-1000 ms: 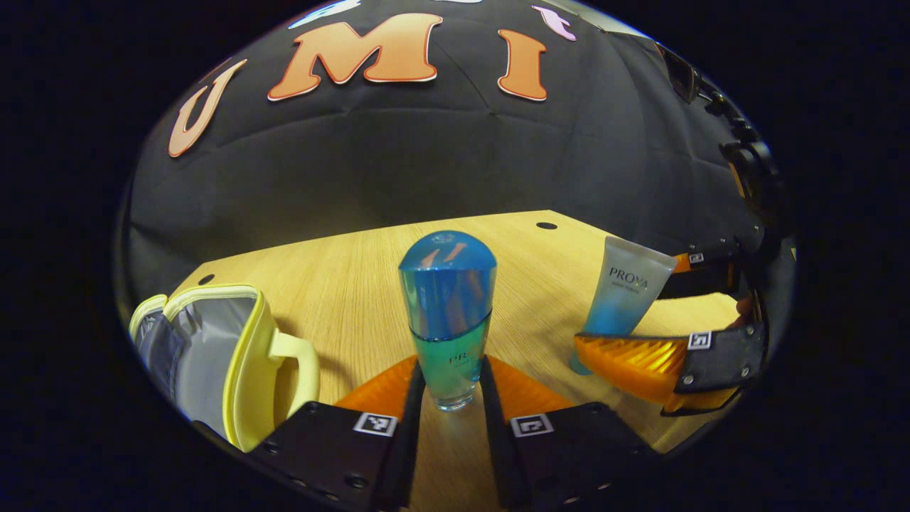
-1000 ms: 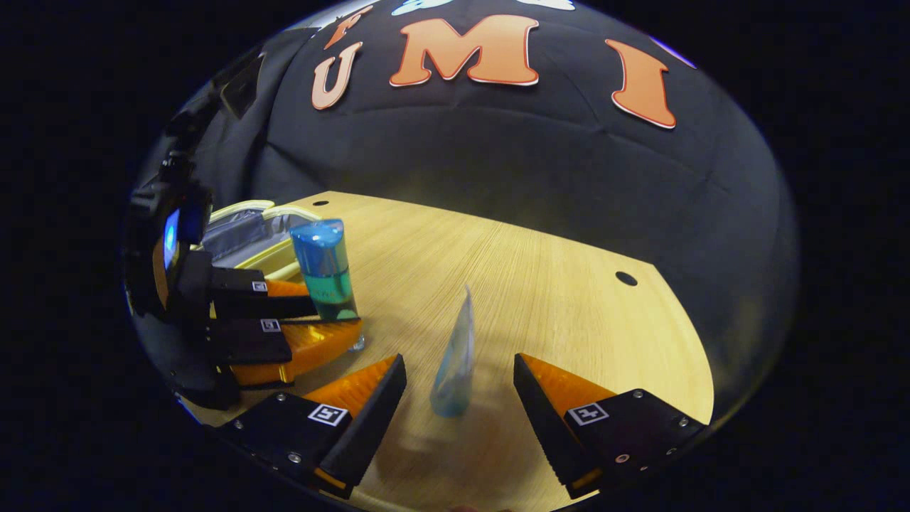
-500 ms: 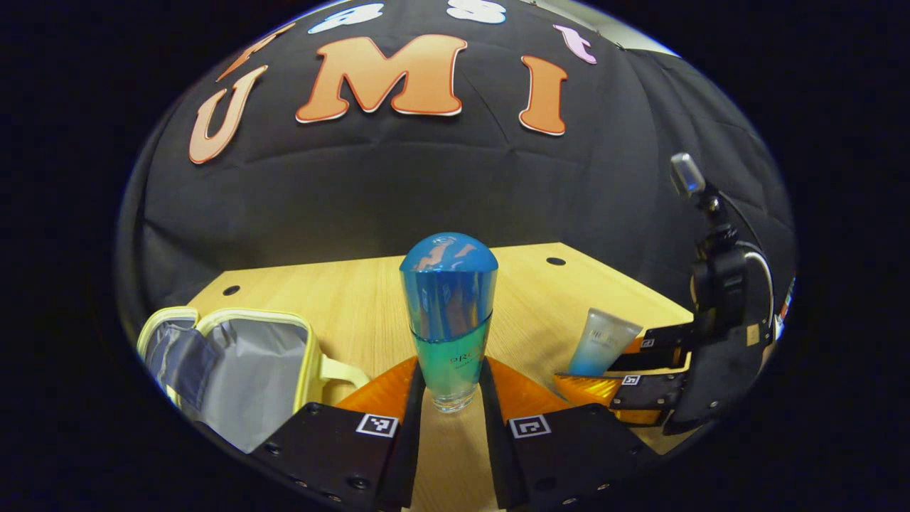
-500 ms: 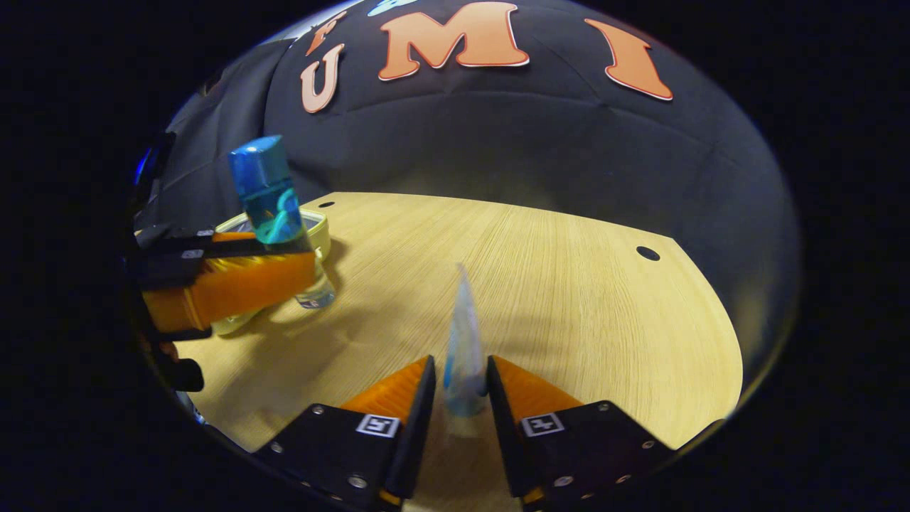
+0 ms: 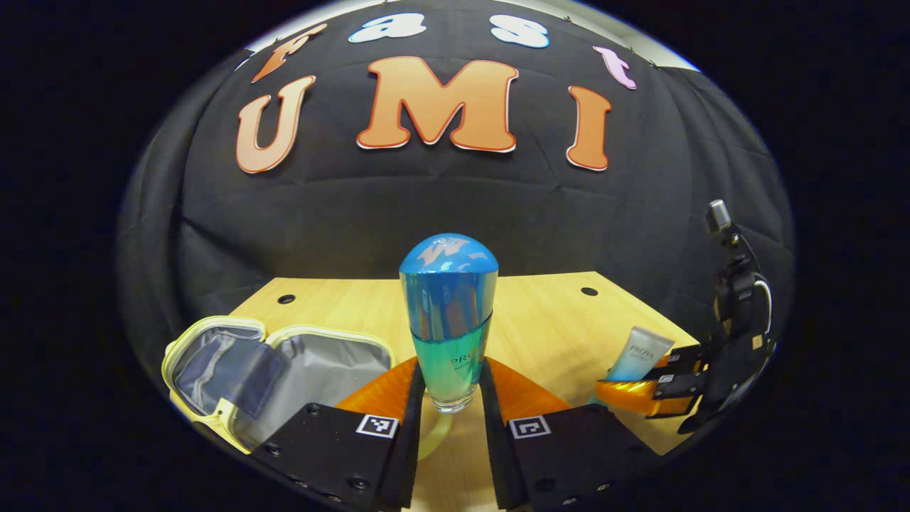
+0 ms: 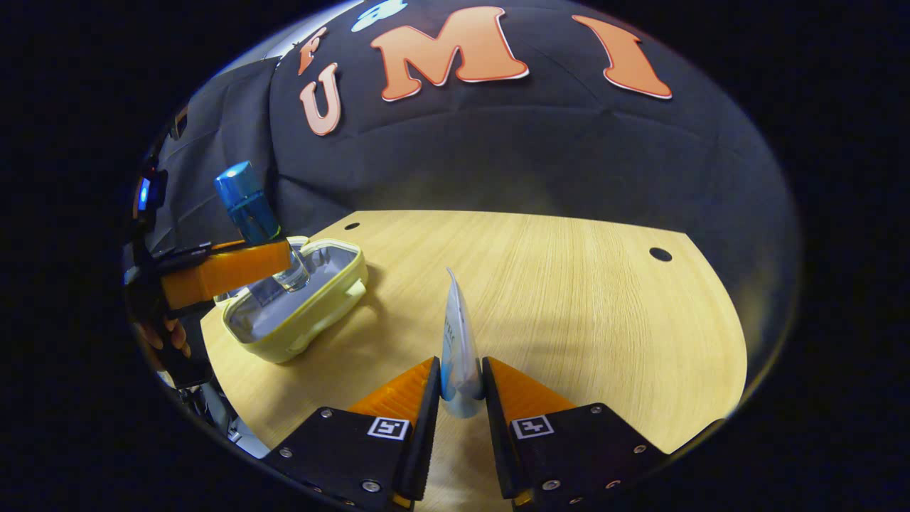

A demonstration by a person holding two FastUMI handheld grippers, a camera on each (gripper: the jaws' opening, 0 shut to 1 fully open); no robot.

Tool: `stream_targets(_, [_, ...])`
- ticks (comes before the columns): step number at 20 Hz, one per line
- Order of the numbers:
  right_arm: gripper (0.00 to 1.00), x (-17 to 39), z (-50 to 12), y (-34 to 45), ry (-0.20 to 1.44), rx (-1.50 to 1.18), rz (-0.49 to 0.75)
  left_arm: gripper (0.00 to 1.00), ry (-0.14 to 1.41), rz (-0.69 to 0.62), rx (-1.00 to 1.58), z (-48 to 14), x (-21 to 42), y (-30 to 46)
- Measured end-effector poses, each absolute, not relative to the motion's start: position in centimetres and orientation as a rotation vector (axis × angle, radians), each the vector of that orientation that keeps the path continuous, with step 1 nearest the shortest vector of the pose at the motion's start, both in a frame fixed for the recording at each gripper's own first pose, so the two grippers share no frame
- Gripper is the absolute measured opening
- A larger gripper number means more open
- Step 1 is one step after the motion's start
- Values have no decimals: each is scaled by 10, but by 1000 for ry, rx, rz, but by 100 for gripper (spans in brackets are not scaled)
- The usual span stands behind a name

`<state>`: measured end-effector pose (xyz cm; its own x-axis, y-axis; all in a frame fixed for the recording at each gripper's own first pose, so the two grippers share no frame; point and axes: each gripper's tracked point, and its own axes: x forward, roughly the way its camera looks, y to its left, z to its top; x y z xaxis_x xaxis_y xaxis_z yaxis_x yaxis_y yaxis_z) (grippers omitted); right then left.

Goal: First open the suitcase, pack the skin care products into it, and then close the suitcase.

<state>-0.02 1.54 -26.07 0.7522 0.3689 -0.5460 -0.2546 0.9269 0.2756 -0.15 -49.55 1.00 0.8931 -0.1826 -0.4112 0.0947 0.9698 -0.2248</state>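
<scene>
Fingers of the left gripper (image 5: pixel 449 387) pinch one blue bottle (image 5: pixel 448 320) upright at frame centre; the right gripper (image 6: pixel 460 387) clamps one pale tube (image 6: pixel 457 348) at lower centre. One yellow suitcase (image 6: pixel 323 302) lies open at the left on the wooden table (image 6: pixel 569 299), under the bottle.
</scene>
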Motion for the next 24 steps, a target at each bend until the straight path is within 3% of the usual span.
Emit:
stream_targets(12, [39, 11, -180, 105, 584, 205, 451, 42, 662, -82, -141, -42, -30, -346])
stream_targets(24, [39, 20, -170, 212, 612, 282, 445, 42, 1068, -295, -220, -147, -59, -328])
